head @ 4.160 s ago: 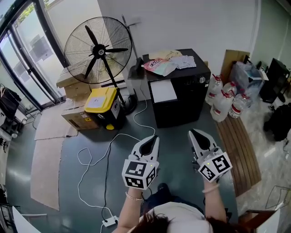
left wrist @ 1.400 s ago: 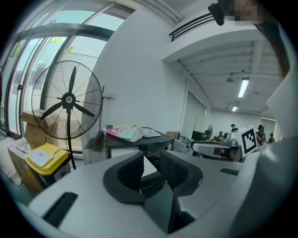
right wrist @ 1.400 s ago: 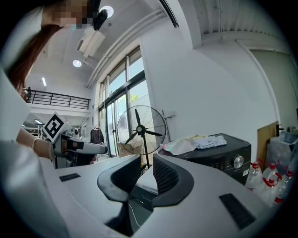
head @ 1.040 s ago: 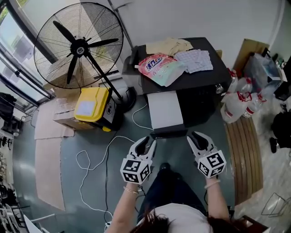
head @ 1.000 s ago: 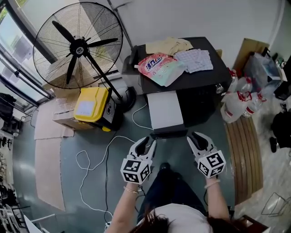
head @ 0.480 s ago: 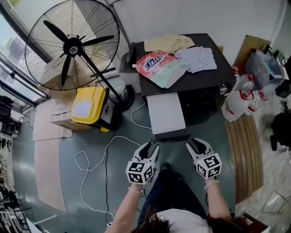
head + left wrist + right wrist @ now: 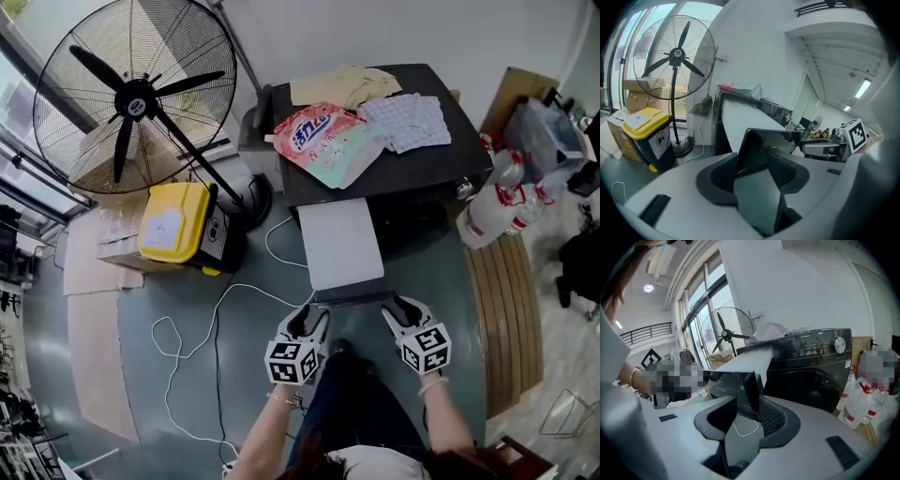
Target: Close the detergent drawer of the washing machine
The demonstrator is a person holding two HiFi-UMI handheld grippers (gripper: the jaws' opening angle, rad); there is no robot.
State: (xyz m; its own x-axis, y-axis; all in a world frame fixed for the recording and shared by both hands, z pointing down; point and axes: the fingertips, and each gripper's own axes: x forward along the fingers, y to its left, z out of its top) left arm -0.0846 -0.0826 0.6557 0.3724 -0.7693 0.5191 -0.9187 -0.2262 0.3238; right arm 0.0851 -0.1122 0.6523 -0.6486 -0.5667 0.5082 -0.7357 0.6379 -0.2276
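Detergent drawer is seen pulled out of washing machine. Its front corners are framed, ungripped, by left hand-held gripper and right hand-held gripper, jaws just spread wider, released.

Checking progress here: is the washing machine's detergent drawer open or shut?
Open: the detergent drawer juts far out of the washing machine, toward the person.
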